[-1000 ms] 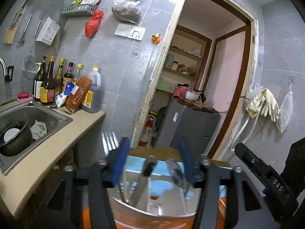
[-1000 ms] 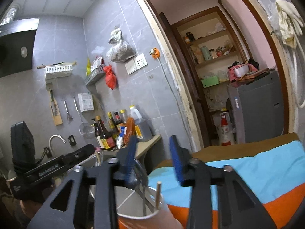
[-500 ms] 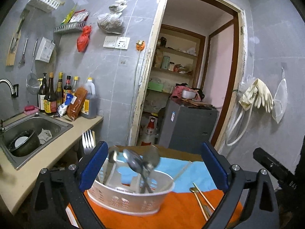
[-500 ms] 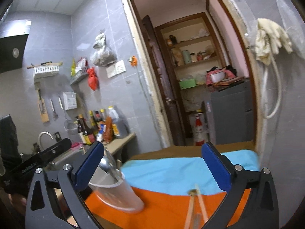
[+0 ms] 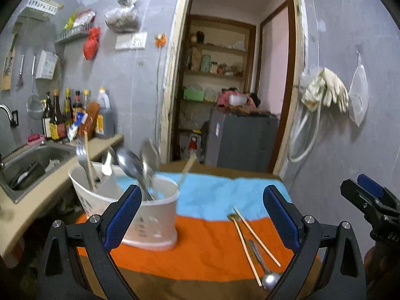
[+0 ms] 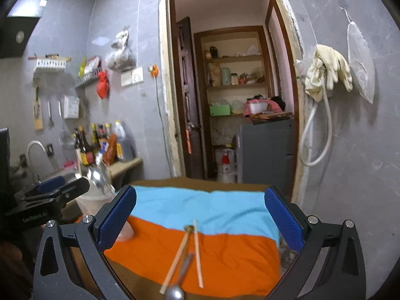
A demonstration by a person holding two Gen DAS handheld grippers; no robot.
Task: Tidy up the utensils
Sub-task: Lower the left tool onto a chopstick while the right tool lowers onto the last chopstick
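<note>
A white utensil holder (image 5: pixel 140 215) stands on the orange and blue cloth (image 5: pixel 200 250), with spoons (image 5: pixel 132 167), a fork (image 5: pixel 81 153) and chopsticks upright in it. It shows at the left of the right wrist view (image 6: pixel 92 200). Two chopsticks (image 5: pixel 255 235) and a metal spoon (image 5: pixel 265 270) lie loose on the cloth to its right, and also in the right wrist view (image 6: pixel 190 252). My left gripper (image 5: pixel 200 215) is open and empty behind the holder. My right gripper (image 6: pixel 200 220) is open and empty above the loose utensils.
A counter with a sink (image 5: pixel 30 162) and several sauce bottles (image 5: pixel 72 115) runs along the left. A doorway to a pantry with a grey cabinet (image 5: pixel 240 140) is behind the table. Rubber gloves (image 5: pixel 325 92) hang on the right wall.
Both grippers have opened, let go of the holder and drawn back. The holder now stands free on the cloth, and the loose chopsticks and spoon have come into view.
</note>
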